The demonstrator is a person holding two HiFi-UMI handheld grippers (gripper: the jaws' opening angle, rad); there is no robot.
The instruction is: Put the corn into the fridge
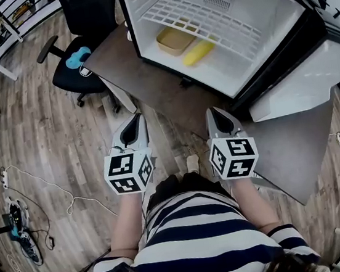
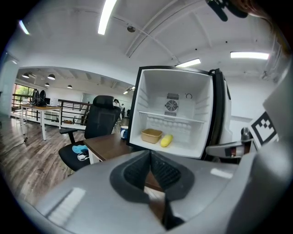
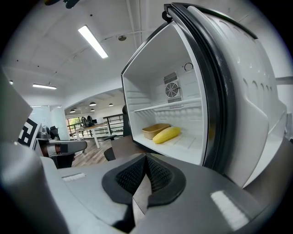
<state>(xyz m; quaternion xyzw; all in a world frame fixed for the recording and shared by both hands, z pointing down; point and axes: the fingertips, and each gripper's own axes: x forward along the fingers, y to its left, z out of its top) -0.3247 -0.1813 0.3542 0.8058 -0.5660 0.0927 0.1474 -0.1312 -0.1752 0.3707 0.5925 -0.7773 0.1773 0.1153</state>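
Note:
The yellow corn [image 1: 199, 52] lies on the floor of the open white mini fridge [image 1: 274, 56], right beside a tan tray [image 1: 175, 39]. It also shows in the left gripper view, corn [image 2: 166, 140], and the right gripper view, corn [image 3: 166, 134]. Both grippers hang in front of the person, back from the fridge, pointing toward it. My left gripper [image 1: 133, 129] is shut and empty, its pads meeting. My right gripper [image 1: 220, 119] is likewise shut with nothing in it.
The fridge door [image 3: 242, 105] stands open at the right. The fridge sits on a brown table [image 1: 150, 79]. A black office chair [image 1: 76, 63] with a blue thing on its seat stands left of it. Cables [image 1: 46, 186] lie on the wood floor.

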